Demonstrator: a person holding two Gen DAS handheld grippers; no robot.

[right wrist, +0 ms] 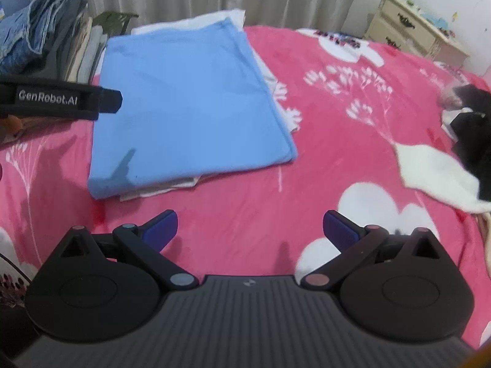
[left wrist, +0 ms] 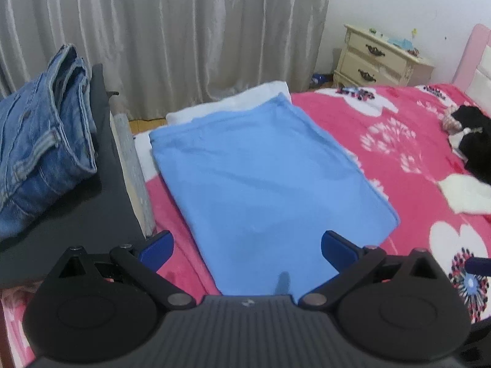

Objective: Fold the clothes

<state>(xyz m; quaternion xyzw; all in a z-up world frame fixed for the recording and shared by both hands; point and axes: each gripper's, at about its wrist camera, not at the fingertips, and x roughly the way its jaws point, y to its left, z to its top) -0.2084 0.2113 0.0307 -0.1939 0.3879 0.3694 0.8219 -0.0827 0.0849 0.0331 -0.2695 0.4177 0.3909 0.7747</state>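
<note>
A folded light blue garment (left wrist: 260, 181) lies flat on the pink flowered bed, on top of folded white clothes (left wrist: 233, 101); it also shows in the right wrist view (right wrist: 187, 104). My left gripper (left wrist: 247, 247) is open and empty, just above the blue garment's near edge. My right gripper (right wrist: 250, 230) is open and empty over bare pink blanket, to the right of the blue garment's near corner. A white garment (right wrist: 435, 174) and a black garment (right wrist: 472, 128) lie crumpled at the right of the bed.
Folded blue jeans (left wrist: 43, 141) lie on a dark surface (left wrist: 76, 214) left of the bed. The other gripper's black body (right wrist: 61, 101) reaches in from the left. A cream nightstand (left wrist: 377, 58) stands by the wall, with grey curtains (left wrist: 168, 30) behind the bed.
</note>
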